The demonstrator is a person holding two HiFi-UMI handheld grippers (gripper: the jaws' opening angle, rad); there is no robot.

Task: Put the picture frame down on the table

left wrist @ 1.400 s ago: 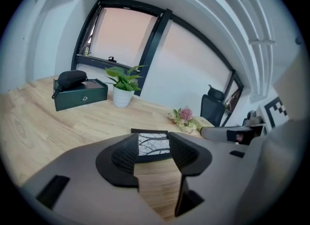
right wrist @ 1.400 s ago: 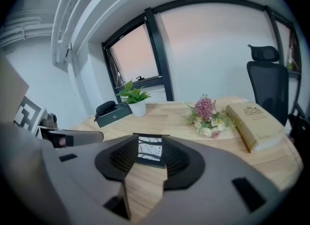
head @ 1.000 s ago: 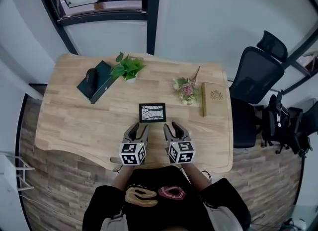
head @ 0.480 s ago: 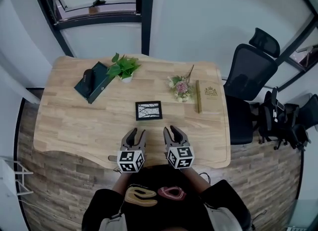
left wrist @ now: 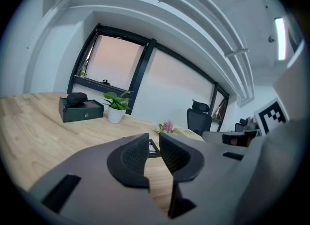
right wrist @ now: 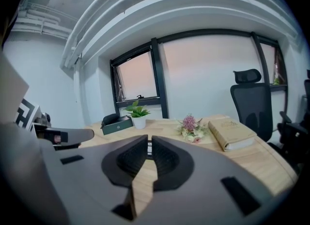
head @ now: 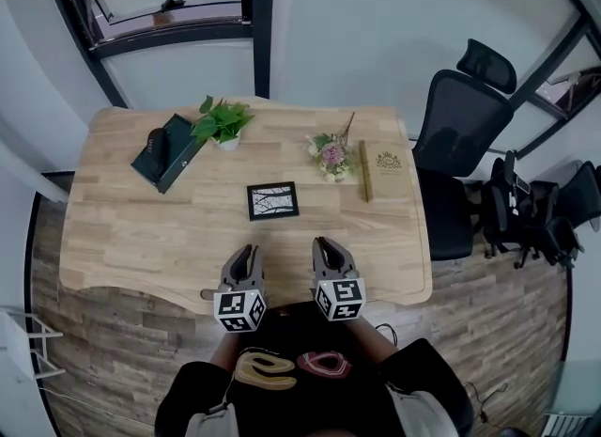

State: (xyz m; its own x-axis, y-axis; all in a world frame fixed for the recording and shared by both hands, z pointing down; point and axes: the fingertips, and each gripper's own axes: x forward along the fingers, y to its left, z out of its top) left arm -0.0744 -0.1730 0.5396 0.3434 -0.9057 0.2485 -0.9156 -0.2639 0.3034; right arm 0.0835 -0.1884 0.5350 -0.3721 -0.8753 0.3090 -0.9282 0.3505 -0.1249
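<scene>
Picture frame [head: 273,200] flat on desk [head: 122,228]; left tool [head: 246,253] and right tool [head: 326,246] backed off it, jaws just closed narrow, empty. Placement looks done.

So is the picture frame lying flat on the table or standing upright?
Lying flat. In the head view the picture frame shows its whole face to the camera above, resting on the wooden table.

Both hand-held grippers [head: 246,255] [head: 328,247] just narrowing, empty

Jaws hide most of the picture frame [left wrist: 153,149] in both gripper views (its drawing too small).
</scene>
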